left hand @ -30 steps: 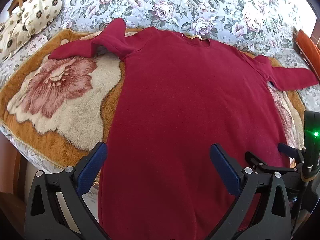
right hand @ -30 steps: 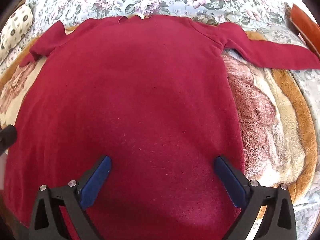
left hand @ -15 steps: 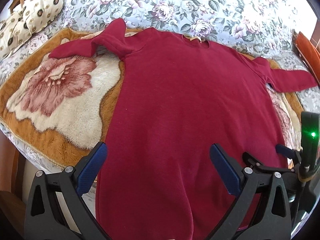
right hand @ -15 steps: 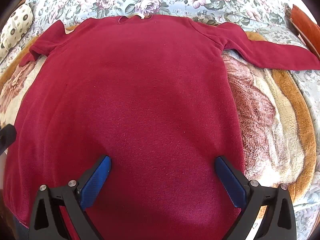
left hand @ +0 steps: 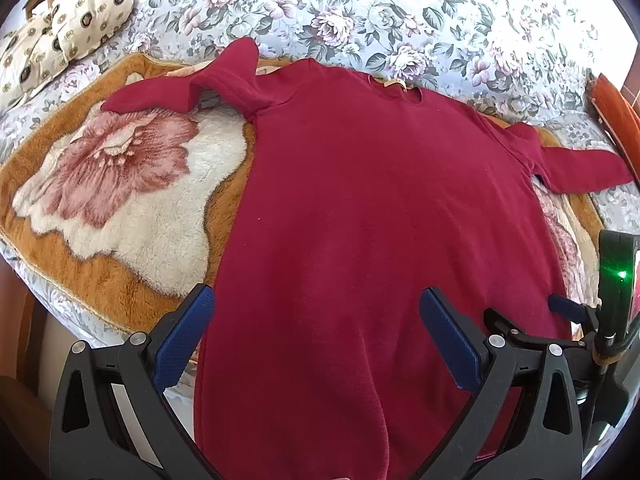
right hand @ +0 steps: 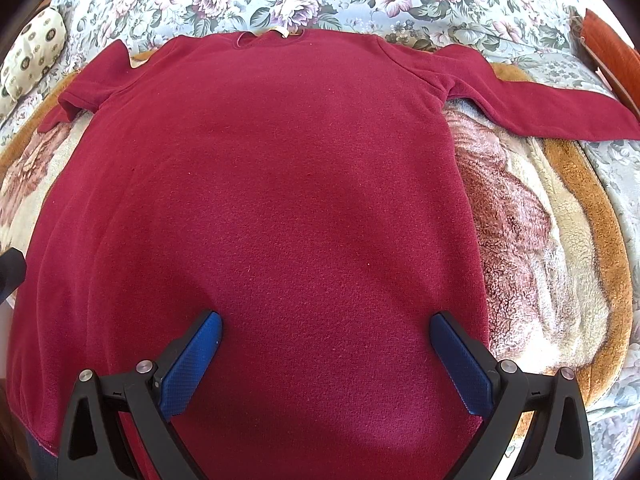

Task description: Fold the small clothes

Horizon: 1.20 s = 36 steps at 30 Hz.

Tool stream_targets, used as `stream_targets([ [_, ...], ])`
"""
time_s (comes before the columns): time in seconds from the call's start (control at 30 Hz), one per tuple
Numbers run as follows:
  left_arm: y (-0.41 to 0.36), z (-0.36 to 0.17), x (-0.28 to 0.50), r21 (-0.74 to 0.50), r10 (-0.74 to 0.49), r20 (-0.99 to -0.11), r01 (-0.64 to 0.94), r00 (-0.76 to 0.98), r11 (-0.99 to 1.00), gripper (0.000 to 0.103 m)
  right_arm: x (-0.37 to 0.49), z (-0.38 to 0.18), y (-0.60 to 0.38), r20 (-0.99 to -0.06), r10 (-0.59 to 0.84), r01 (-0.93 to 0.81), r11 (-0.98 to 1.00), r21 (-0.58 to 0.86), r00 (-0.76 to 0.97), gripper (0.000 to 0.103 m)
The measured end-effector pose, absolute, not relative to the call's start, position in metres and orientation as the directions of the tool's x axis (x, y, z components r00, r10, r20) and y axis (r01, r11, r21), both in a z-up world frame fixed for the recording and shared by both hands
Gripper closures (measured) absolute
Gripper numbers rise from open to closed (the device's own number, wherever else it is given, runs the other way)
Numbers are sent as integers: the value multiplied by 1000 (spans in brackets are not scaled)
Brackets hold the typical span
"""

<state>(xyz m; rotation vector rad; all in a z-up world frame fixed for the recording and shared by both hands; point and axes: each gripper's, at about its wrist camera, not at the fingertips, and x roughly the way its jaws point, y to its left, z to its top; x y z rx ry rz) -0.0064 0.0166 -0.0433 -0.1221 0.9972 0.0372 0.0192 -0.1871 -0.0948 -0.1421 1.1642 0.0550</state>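
Both tongs stood wide open and gripped nothing. Seen from the left wrist camera, the left gripper [left hand: 316,324] occupied the bottom of the frame, its blue pads [left hand: 182,338] spread apart above the lower part of the dark red sweater [left hand: 380,220]. Whether the pads touched the fabric could not be determined. In the right wrist camera, the right gripper [right hand: 326,354] sat at the bottom centre, with its blue pads [right hand: 190,364] likewise spread over the sweater [right hand: 272,208] near the hem.

The sweater lay flat and unfolded, filling the centre of both frames, with the neckline [right hand: 272,34] toward the top. In the left wrist camera, one sleeve [left hand: 188,88] at upper left was bunched and doubled over on itself. The other sleeve [right hand: 540,110] extended straight toward the right edge of the right wrist camera.

Under the sweater lay a plush orange-and-cream blanket [left hand: 120,184] with a large pink flower, visible at left in the left wrist camera and at right [right hand: 560,240] in the right wrist camera. The blanket rested on a floral bedspread [left hand: 400,12] across the top of both frames. A cream patterned pillow [left hand: 80,12] sat at upper left. Part of the right gripper, with a green light [left hand: 622,275], appeared at the right edge of the left wrist camera.
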Motion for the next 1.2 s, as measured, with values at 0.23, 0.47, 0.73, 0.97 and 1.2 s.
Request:
stream_targets([
  [0.23, 17, -50, -7, -82, -23, -850, -89, 527, 993, 0, 19, -95, -187, -918, -30, -116, 990, -83, 395, 0],
  [0.47, 16, -52, -5, -58, 3, -852, -99, 523, 993, 0, 19, -95, -187, -918, -30, -116, 990, -82, 395, 0],
  [0.73, 17, -65, -3, 38, 82, -863, -97, 498, 995, 0, 19, -95, -187, -918, -29, -116, 990, -81, 395, 0],
  [0.97, 24, -86, 4, -84, -46, -917, -79, 397, 993, 0, 19, -95, -187, -918, -28, -117, 990, -80, 395, 0],
  [1.2, 27, -96, 8, -105, -66, -938, -99, 339, 989, 0, 19, -95, -184, -918, -32, -117, 990, -84, 395, 0],
])
